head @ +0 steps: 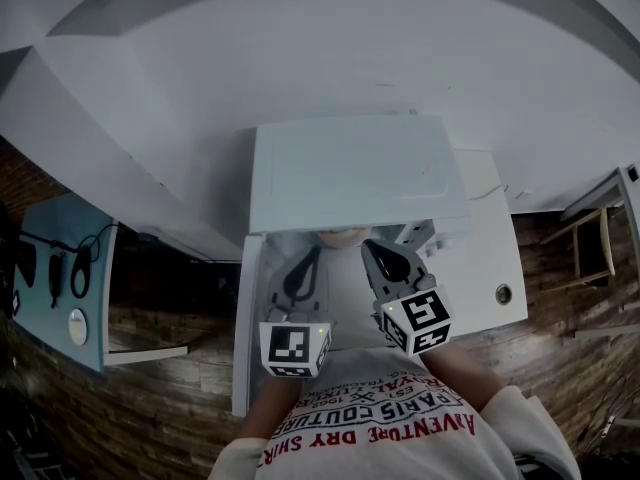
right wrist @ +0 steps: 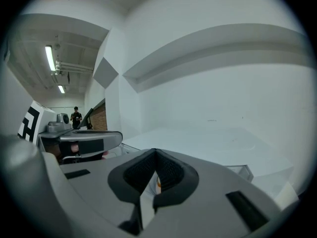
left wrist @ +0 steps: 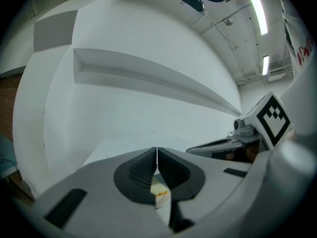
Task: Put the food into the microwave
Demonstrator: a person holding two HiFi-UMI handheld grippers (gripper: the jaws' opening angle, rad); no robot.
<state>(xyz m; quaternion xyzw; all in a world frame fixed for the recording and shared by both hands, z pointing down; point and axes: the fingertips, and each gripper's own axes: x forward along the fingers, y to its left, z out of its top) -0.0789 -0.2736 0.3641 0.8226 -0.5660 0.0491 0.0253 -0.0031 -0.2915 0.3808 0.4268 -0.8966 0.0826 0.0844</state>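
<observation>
A white microwave point(head: 350, 173) stands on a white table point(head: 490, 258), right in front of me. My left gripper point(head: 303, 268) and right gripper point(head: 385, 263) are held side by side just before its front. In the left gripper view the left gripper point(left wrist: 157, 155) is shut on the thin rim of a white plate point(left wrist: 161, 195) that carries yellowish food. The right gripper point(right wrist: 156, 155) is shut on a white plate rim point(right wrist: 147, 200) in its own view, with an orange bit of food point(right wrist: 158, 183) beside it. Most of the plate is hidden under the jaws. I cannot tell how the microwave's door stands.
A blue board point(head: 60, 278) with dark items hangs at the left. A chair point(head: 590, 238) stands on the brick-patterned floor at the right. The table has a round hole point(head: 503, 294). A person point(right wrist: 76, 117) stands far off. White walls rise behind the microwave.
</observation>
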